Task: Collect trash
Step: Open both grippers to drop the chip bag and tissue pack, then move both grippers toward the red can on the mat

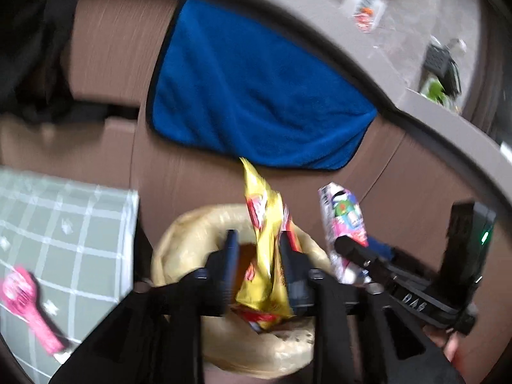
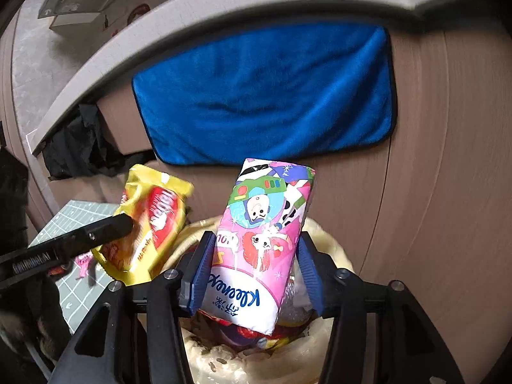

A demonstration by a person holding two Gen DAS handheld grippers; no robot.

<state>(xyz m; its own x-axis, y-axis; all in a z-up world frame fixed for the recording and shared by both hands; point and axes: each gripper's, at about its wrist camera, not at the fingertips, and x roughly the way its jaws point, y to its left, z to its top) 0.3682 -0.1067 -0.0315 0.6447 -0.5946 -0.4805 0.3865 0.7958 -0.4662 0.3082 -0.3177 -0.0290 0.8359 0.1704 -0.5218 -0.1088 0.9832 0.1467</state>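
Observation:
A crumpled yellow and red snack wrapper [image 1: 262, 256] stands between the fingers of my left gripper [image 1: 260, 256]. A gap shows beside the left pad, so the jaws are open. The wrapper [image 2: 150, 224] also shows in the right wrist view, behind a left finger. My right gripper [image 2: 254, 272] is open around a pink Kleenex tissue pack [image 2: 259, 240]. The pack leans on the left pad and stands clear of the right one. It appears again as the tissue pack [image 1: 344, 220] in the left wrist view. Both grippers hover over a bin lined with a cream bag [image 2: 332, 249], with wrappers inside; its rim [image 1: 192, 220] is close below.
A blue towel [image 2: 265, 92] hangs on the brown cabinet front behind the bin, under a grey counter edge [image 2: 192, 28]. A green checked mat [image 1: 64, 224] with a pink handheld item [image 1: 22, 297] lies to the left. Black fabric [image 2: 80, 140] hangs at the far left.

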